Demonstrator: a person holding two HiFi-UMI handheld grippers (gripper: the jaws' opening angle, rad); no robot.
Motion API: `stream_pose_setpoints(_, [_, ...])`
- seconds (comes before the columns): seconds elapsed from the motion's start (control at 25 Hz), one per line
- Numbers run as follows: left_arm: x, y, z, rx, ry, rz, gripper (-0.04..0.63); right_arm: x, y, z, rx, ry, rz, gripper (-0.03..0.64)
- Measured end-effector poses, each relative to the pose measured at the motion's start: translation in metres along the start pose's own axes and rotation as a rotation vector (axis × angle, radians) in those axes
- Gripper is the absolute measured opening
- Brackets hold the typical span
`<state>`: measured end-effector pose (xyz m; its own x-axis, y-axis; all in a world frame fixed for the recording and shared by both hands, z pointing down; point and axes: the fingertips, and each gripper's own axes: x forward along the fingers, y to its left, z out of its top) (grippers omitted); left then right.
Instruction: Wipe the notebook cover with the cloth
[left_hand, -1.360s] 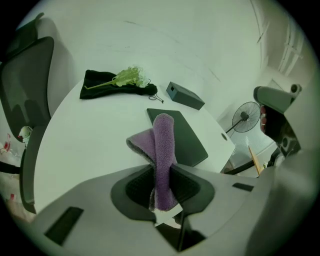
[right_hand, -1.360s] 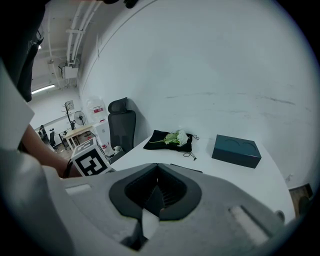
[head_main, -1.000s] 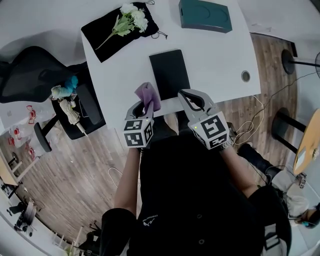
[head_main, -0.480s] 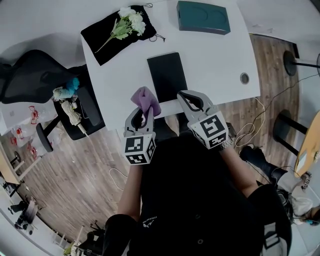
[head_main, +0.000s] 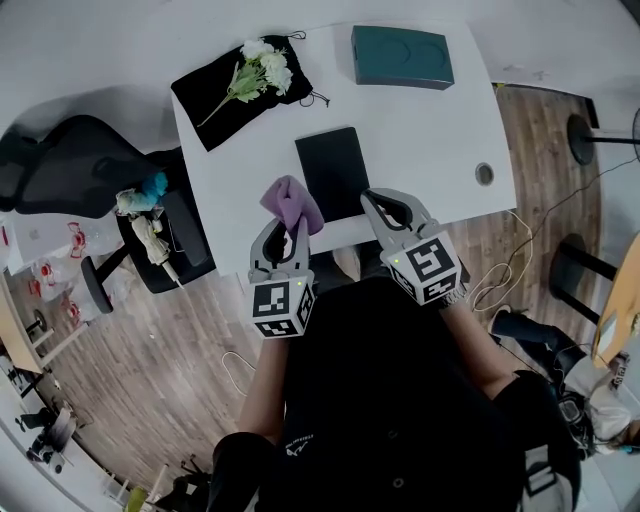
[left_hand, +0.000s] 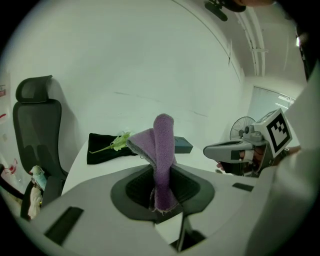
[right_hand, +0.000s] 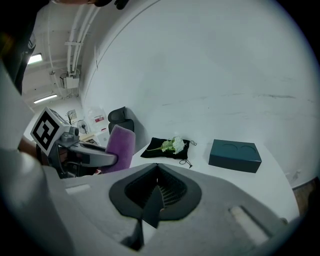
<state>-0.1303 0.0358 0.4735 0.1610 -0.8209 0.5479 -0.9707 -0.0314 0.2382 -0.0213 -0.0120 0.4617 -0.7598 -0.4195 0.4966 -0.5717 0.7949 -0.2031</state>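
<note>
Purple cloth (head_main: 291, 202) is pinched in the left gripper (head_main: 285, 224). In the left gripper view its jaws are pressed onto a folded strip of cloth (left_hand: 162, 160), which stands upright above the jaw tips with a flap drooping to the left of frame.

Right gripper (head_main: 375, 200): in its own view the jaws are pressed together with nothing between them.

Notebook (head_main: 333, 172): black and closed, lying flat on the white table (head_main: 430, 130) near the table's lower edge, about frame centre in the head view. The cloth sits at its lower left corner, overlapping that corner in the picture. I cannot tell whether the two are touching. The right gripper's tips lie over the lower right corner, and contact is again unclear. The notebook does not show in either gripper view.

Other items on the table:
- Teal box (head_main: 402, 57) at the top of frame, well apart from the notebook. It also shows at right in the right gripper view (right_hand: 235, 155).
- Black fabric pouch (head_main: 225, 95) at upper left, with a sprig of white flowers (head_main: 262, 55) lying on it.
- Round grommet hole (head_main: 484, 174) near the table's right edge.

Off the table:
- Black office chair (head_main: 60, 165) at the left of frame, with small soft toys (head_main: 140, 205) beside it.
- Wood floor (head_main: 160, 370) below.

Both grippers are held at the table's lower edge, left and right of the notebook's lower end, cubes toward the person.
</note>
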Motion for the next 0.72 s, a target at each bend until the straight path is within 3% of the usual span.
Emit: stream_pose_setpoints(0.72, [-0.014,-0.01,0.104,0.082,-0.226,0.018,0.083,-0.036,-0.031,0.1,-0.025,-0.22,-0.08,0.005])
